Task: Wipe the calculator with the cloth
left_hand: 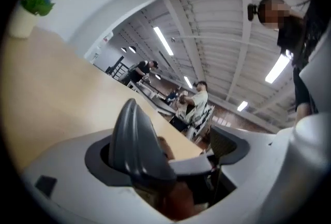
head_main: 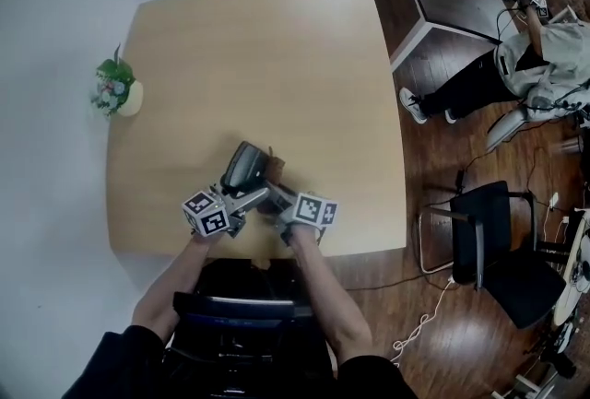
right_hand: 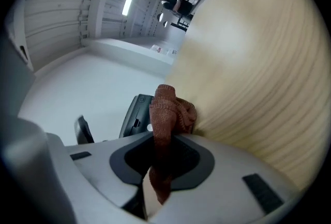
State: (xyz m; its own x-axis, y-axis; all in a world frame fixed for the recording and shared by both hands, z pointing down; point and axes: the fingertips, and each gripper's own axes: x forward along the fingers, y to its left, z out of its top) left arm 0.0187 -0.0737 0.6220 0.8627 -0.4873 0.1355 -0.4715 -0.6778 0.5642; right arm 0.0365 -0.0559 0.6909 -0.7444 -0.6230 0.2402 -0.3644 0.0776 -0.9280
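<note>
Near the front edge of the table, a little left of the middle, the calculator is seen propped up on a tilt, not lying flat. It is stood between the jaws of the left gripper, but those jaws are spread wide and it is not squeezed by them. So it is not held tight. If it is pushed by the cloth now, it may be tipped over or slid along the table. It is close to the front edge, so it could even be knocked off there.

Just to the right, the cloth is pinched in the closed jaws of the right gripper. It is caught as a narrow strip, and a small bunch is seen sticking out past the tips. With a hard rub the cloth could be pulled loose. The hard jaw tips could also be scraped on the calculator if too little cloth is put in front of them.

Counted from left to right: one small plant pot is found at the left edge of the table, well apart from the rest. Then come one left gripper, one calculator, one right gripper and one cloth. One table is used for all of it.
</note>
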